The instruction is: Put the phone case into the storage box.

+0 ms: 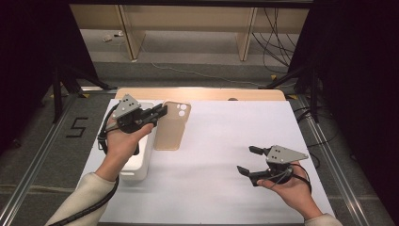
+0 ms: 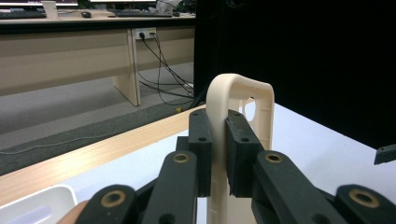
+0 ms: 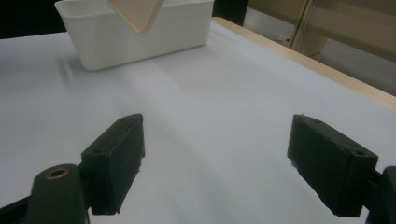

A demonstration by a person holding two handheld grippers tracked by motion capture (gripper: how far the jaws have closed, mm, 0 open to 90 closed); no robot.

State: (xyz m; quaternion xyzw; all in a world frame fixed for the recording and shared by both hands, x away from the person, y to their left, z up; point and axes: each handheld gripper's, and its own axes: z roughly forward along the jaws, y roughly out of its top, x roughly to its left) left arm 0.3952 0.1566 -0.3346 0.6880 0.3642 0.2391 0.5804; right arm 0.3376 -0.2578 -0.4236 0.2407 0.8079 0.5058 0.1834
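Forearms in pale sleeves enter nearest the high camera. We note the left gripper [image 1: 162, 111] clamped on the side rail of a translucent beige plastic phone case [image 1: 172, 126], held beside a white rectangular plastic bin [image 1: 139, 168] on the white-covered worktop [image 1: 221, 141]. We find the right gripper [image 1: 248, 160] with jaws spread, holding nothing, well apart.

Left gripper view: both pads [image 2: 201, 140] press one thin rail of the phone case [image 2: 243, 100], which stands upright between them.

Right gripper view: the gripper [image 3: 215, 163] is wide open over bare worktop [image 3: 210, 93]; a case corner [image 3: 135, 14] hangs before the bin [image 3: 135, 39].

We judge the case light, flexible, somewhat slick. A rail grip near the middle suits it; hard squeezing may bow it.
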